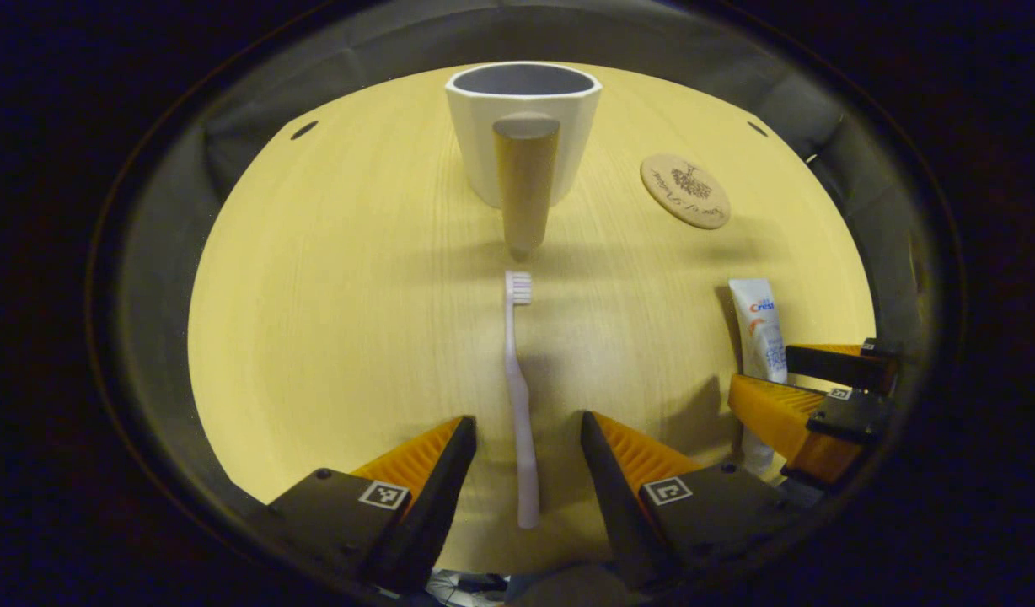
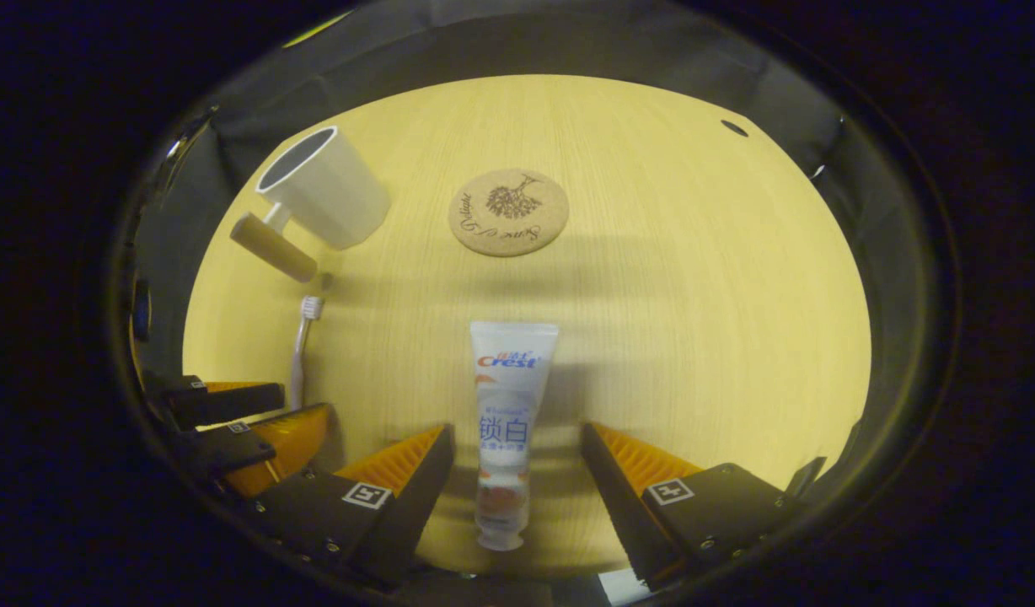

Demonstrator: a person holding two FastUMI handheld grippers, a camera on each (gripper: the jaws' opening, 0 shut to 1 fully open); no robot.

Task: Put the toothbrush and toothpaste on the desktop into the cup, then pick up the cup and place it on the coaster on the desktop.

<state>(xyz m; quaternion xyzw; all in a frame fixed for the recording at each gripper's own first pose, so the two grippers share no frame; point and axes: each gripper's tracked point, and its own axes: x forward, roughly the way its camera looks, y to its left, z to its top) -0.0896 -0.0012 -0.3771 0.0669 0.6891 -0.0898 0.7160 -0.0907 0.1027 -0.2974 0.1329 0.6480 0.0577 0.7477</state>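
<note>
Below, left claw (image 1: pixel 528 434) agape astride toothbrush (image 1: pixel 520 396), right claw (image 2: pixel 516 443) agape astride toothpaste (image 2: pixel 506 421)

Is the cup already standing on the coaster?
No, in the right gripper view the cup stands on the bare table, apart from the coaster.

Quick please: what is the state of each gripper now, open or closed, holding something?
Left gripper: open, straddling the toothbrush, holding nothing.
Right gripper: open, straddling the toothpaste, holding nothing.
</note>
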